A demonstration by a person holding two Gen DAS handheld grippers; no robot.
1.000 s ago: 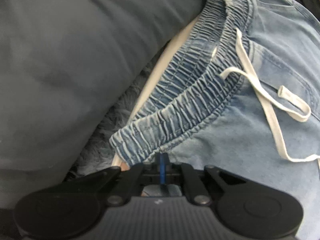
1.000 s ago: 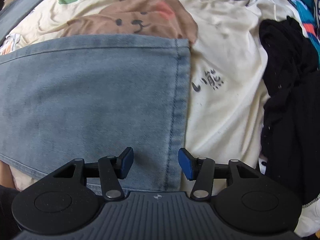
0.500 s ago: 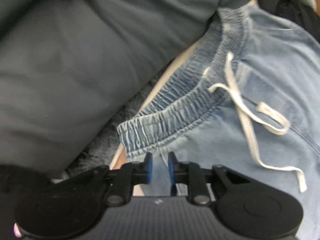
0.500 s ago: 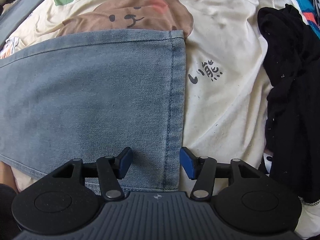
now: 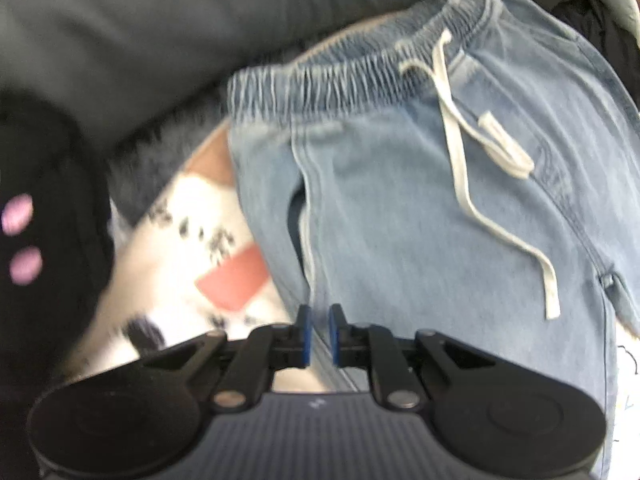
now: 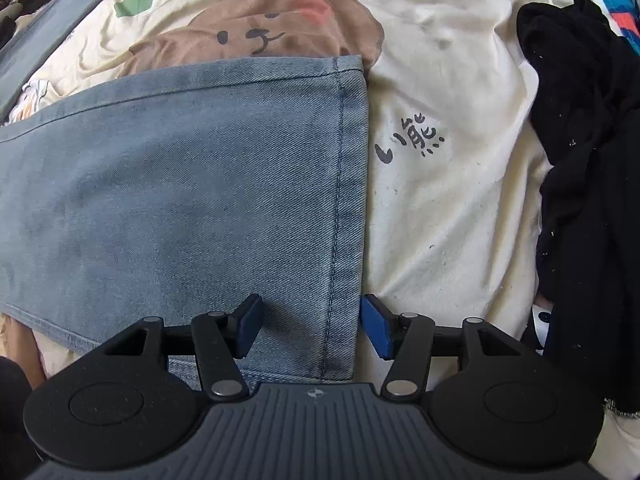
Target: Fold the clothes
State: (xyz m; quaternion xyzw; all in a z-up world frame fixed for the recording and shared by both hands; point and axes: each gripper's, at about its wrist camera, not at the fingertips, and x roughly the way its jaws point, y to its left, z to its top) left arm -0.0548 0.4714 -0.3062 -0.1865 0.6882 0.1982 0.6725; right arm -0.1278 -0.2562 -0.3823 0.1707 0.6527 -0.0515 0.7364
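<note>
The left gripper (image 5: 319, 334) hangs over the waist end of the light-blue jeans (image 5: 420, 208), its blue pads drawn to a narrow slit with nothing pinched between them; the jaws have just been closing a little, and the denim side seam runs below the gap, apart from the pads. The picture is smeared, so fine contact is hard to judge. Beyond the tips lies the elastic waistband (image 5: 340, 80) with its white drawstring (image 5: 460, 168) trailing loose across the front, and left of the jeans a strip of the cream printed bedsheet (image 5: 192, 240) shows beside a dark grey pillow (image 5: 140, 40). The right gripper (image 6: 310, 326) stands half-wide at the other end of the garment — one pad on the denim side, the other just off the hemmed leg opening (image 6: 348, 208), straddling that edge without pressing it. The legs lie flat, apparently stacked one over the other, on the sheet, over its brown bear print (image 6: 260, 32); a black garment (image 6: 584, 184) sits crumpled toward the sheet's right edge. By my reading, the lengthwise fold is done and smoothed, while the crosswise folds — hem up toward waistband — are not yet begun. The black piece looks untouched and waiting its turn.
</note>
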